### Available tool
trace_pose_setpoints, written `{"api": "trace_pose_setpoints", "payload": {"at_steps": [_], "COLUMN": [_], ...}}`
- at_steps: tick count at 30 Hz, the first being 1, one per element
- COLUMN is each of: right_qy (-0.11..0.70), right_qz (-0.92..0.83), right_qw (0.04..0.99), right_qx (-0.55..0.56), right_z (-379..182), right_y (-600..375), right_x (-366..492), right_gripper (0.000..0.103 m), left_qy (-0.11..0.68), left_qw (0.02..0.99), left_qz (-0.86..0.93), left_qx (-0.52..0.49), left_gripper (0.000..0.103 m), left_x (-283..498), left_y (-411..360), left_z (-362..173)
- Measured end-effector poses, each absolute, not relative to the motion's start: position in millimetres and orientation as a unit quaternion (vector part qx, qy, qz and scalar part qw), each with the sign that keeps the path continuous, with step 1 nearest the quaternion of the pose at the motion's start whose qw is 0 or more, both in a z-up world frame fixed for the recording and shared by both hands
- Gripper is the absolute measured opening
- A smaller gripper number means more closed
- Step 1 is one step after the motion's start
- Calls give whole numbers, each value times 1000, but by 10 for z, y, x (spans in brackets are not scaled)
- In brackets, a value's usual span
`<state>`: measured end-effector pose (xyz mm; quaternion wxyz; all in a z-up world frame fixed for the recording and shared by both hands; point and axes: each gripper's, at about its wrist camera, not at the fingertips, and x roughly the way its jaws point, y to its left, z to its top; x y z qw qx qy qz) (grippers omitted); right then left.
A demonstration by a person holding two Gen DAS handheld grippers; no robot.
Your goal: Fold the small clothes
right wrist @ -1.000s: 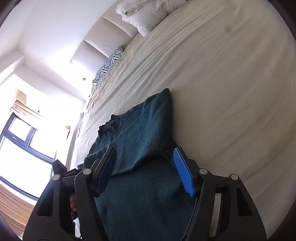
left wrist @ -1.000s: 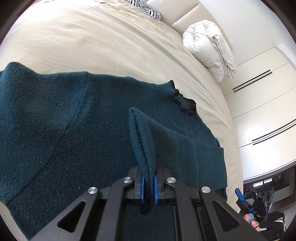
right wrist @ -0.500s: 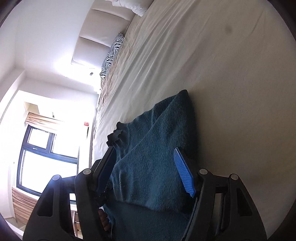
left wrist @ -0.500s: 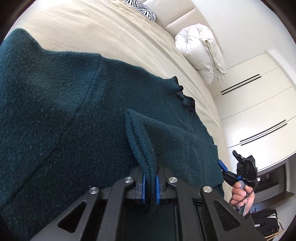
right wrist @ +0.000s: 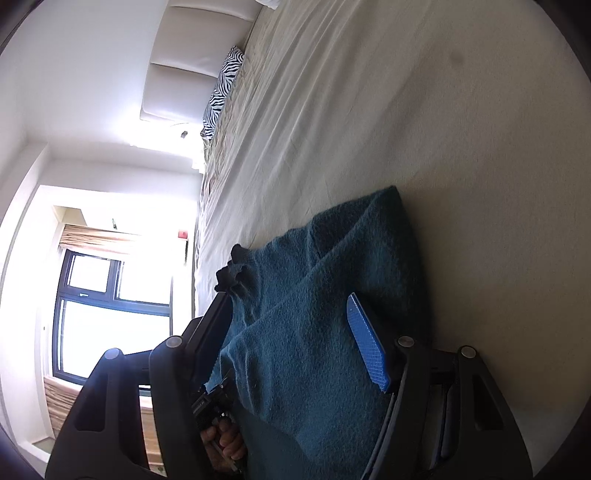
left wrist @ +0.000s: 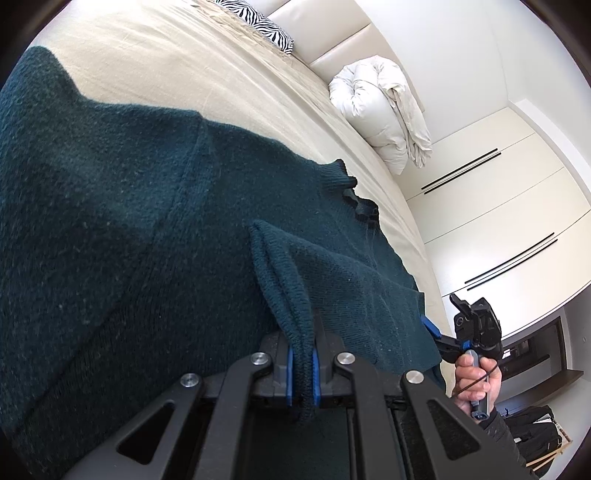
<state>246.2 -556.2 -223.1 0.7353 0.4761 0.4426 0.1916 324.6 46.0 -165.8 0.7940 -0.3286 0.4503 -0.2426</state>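
A dark teal knit sweater (left wrist: 129, 240) lies spread on the beige bed sheet (left wrist: 184, 66). My left gripper (left wrist: 300, 369) is shut on a doubled ribbed edge of it, which stands up in a ridge from between the blue pads. In the right wrist view the sweater (right wrist: 325, 277) lies folded over itself, with its neck frill to the left. My right gripper (right wrist: 288, 306) is open and astride that folded part. Its right blue pad (right wrist: 367, 343) faces the cloth without pressing it, and the left finger is partly hidden behind the knit. A hand (left wrist: 476, 384) holds that gripper at the sweater's right edge.
A rolled white duvet (left wrist: 380, 110) and a zebra-print pillow (left wrist: 266, 33) lie by the padded headboard. White wardrobe doors (left wrist: 498, 206) stand beyond the bed's right side. A window (right wrist: 110, 314) is on the other side. Bare sheet (right wrist: 461, 147) stretches past the sweater.
My left gripper sank closer to the sweater, still gripping the ribbed edge. The right gripper came in from the lower right to the sweater's edge and rolled, jaws unchanged.
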Motion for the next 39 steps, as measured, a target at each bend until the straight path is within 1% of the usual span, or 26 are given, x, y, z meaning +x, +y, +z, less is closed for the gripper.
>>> {"api": "trace_pose_setpoints", "payload": {"at_steps": [7,11,14,16,17,18,20,21,24,28,29,30,31,33,36,39], "right_qy": [455,459,448,448,445,436,408,397,382,392,397,402,406,413,424,433], "right_qz": [224,219,218,199,185,175,173,177,201,217,220,223,226,235,247,252], "right_qw": [722,728,738,746,752,760,778,783,782,779,778,777,777,777,772,769], "right_qx": [471,459,455,451,450,450,446,446,451,439,435,430,425,413,405,396], "right_z": [-2237,-2325,-2413,-2342,-2289,-2218,-2052,-1979,-1849,-1803,-1801,-1797,-1788,-1764,-1759,-1755], "right_y": [-5335,-5316,-5355,-5326,-5313,-5287,-5214,-5158,-4912,-4459,-4345,-4242,-4143,-3960,-3718,-3549], "right_x": [1847,1729,1704,1642,1573,1497,1295,1191,917,721,697,679,672,659,669,627], "right_gripper": [64,63,61,63,63,64,64,64,64,64,64,64,64,64,64,64], "left_qy": [449,446,446,440,431,420,388,369,330,286,275,261,247,237,245,250], "left_qw": [796,799,797,811,818,823,832,837,839,821,810,798,787,780,767,771], "left_qz": [-241,-240,-242,-228,-221,-215,-203,-192,-129,-3,33,58,74,104,123,136], "left_qx": [-326,-325,-326,-312,-311,-317,-340,-356,-413,-494,-516,-540,-560,-570,-580,-570], "left_gripper": [11,11,12,27,47,62,73,77,77,77,74,69,69,69,69,75], "left_x": [3255,3263,3241,3143,3062,2957,2724,2591,2235,1799,1681,1577,1492,1438,1566,1780], "left_y": [435,410,420,464,523,610,882,1075,1772,2836,3094,3314,3493,3741,3928,3978], "left_z": [-1665,-1671,-1618,-1491,-1420,-1336,-1174,-1112,-1067,-1224,-1294,-1358,-1404,-1440,-1531,-1509]}}
